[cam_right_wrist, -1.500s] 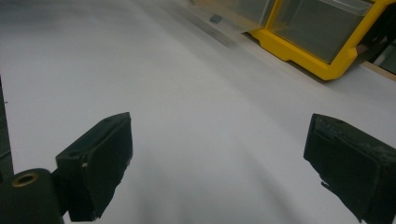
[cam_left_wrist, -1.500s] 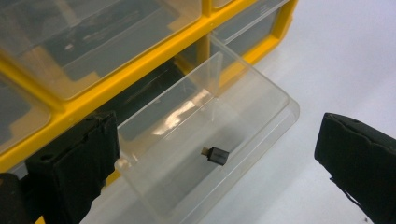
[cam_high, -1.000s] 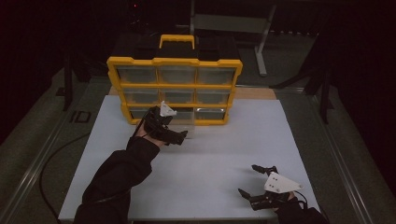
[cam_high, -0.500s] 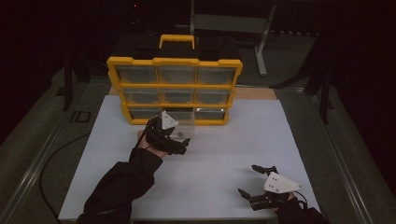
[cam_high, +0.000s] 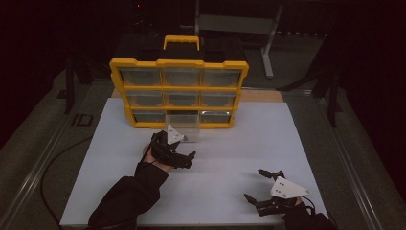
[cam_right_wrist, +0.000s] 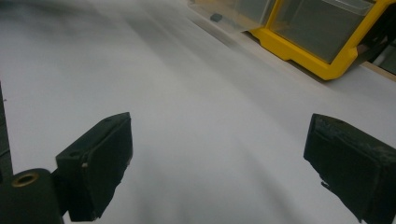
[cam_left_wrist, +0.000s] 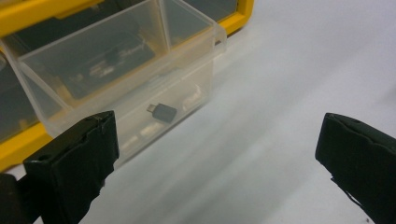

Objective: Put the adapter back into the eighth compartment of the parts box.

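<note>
Left gripper (cam_high: 184, 155): jaws wide apart and holding nothing; it sits just left of centre in the high view, on the white table top (cam_high: 239, 143).
Left gripper, own view (cam_left_wrist: 219, 154): the two black pads stand at the lower left and lower right corners, with bare table between them.
Right gripper (cam_high: 258, 184): jaws apart and holding nothing, at the lower right of the high view, well apart from the work.
Clear drawer (cam_high: 182, 125): pulled partway out of the bottom row of the yellow parts organiser (cam_high: 178, 91), resting on the table just above the left gripper in the high view.
Drawer relative to left gripper: in the upper left of the left gripper view (cam_left_wrist: 121, 79), just beside the left pad, not between the jaws and apparently not touched.
Drawer contents: a small black adapter-like part (cam_left_wrist: 161, 112) and a few pale pieces on its floor; their exact kind cannot be told.
Done, as judged: the drawer is out and open to reach.
Left, as judged: nothing is gripped, and the small parts lie inside untouched.
</note>
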Demonstrator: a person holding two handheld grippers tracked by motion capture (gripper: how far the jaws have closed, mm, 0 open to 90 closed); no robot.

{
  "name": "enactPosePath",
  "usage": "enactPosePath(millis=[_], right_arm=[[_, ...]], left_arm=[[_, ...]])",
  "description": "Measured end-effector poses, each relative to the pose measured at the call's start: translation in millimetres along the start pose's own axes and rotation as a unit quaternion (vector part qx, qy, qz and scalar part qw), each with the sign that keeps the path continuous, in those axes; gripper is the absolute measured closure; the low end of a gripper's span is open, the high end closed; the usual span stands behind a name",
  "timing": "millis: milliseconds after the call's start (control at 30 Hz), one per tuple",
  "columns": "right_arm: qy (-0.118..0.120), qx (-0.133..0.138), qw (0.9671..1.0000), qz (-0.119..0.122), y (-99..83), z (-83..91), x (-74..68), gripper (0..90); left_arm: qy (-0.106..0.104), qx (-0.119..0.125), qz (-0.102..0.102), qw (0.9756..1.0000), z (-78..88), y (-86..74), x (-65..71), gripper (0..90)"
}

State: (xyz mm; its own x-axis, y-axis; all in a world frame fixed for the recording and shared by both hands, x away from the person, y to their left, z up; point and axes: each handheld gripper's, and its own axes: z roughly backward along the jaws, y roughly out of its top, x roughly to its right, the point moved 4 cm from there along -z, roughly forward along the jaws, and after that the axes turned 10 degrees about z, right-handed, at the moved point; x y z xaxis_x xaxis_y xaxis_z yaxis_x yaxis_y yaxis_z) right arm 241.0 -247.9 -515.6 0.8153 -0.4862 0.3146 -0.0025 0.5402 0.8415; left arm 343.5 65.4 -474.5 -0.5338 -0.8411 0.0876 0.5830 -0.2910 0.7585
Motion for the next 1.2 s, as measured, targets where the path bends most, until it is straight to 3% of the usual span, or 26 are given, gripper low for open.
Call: enactPosePath(millis=[367,667,833,1200], right_arm=[[0.0,0.0,1.0,0.0,0.2,0.2,-0.2,8.1],[0.001,-0.003,1.0,0.0,-0.1,-0.2,-0.8,8.1],[0.001,-0.003,1.0,0.001,-0.1,-0.1,-1.0,8.1],[0.0,-0.003,1.0,0.0,0.0,0.1,-0.8,8.1]], left_arm=[[0.011,0.0,0.004,0.9999,-11.4,-16.3,2.3,0.0],[0.016,-0.004,0.025,0.9996,-20.1,-24.5,-0.9,0.0],[0.025,0.008,0.043,0.9987,-22.8,-26.2,0.3,0.0],[0.042,0.014,0.057,0.9974,-24.4,-28.2,-0.7,0.0]])
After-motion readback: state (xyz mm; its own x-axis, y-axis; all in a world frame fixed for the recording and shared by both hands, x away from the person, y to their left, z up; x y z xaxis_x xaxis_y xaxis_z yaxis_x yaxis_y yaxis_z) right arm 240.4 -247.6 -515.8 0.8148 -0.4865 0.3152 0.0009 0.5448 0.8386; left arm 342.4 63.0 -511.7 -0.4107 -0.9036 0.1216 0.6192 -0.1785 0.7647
